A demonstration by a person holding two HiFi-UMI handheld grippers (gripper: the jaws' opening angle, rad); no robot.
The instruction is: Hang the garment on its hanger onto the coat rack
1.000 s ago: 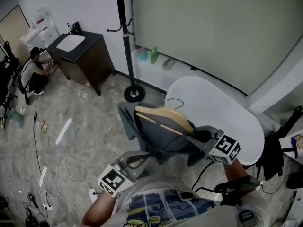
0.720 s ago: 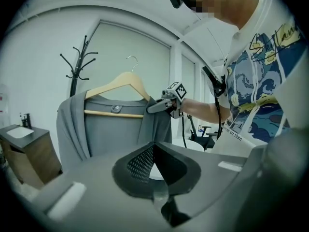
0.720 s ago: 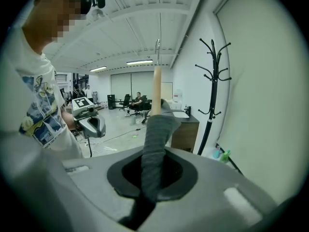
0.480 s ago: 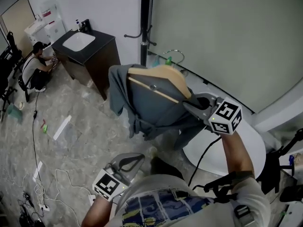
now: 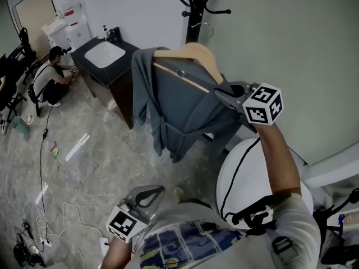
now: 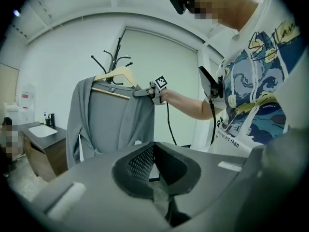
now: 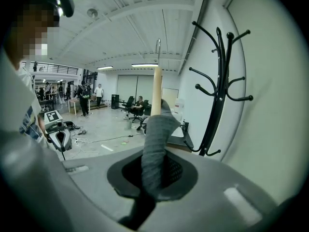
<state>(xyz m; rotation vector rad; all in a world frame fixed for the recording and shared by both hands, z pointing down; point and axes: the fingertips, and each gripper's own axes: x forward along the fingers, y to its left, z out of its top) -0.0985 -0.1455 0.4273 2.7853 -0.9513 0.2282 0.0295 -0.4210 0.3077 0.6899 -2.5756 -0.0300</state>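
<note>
So we've got the right gripper (image 5: 220,96) clamped on the limp garment (image 5: 179,108) over the stiff hanger (image 5: 192,54) shoulder, probably the surest hold, with the left gripper (image 5: 149,193) closed, empty.

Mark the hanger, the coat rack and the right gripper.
hanger (image 5: 189,51), head view, wooden shoulder.
coat rack (image 7: 218,95), right gripper view, black pole.
right gripper (image 5: 222,97), head view, jaw tips clamping the garment (image 5: 179,102).

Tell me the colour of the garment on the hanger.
Plain grey. The garment shows best in the left gripper view, hanging full-length.
</note>
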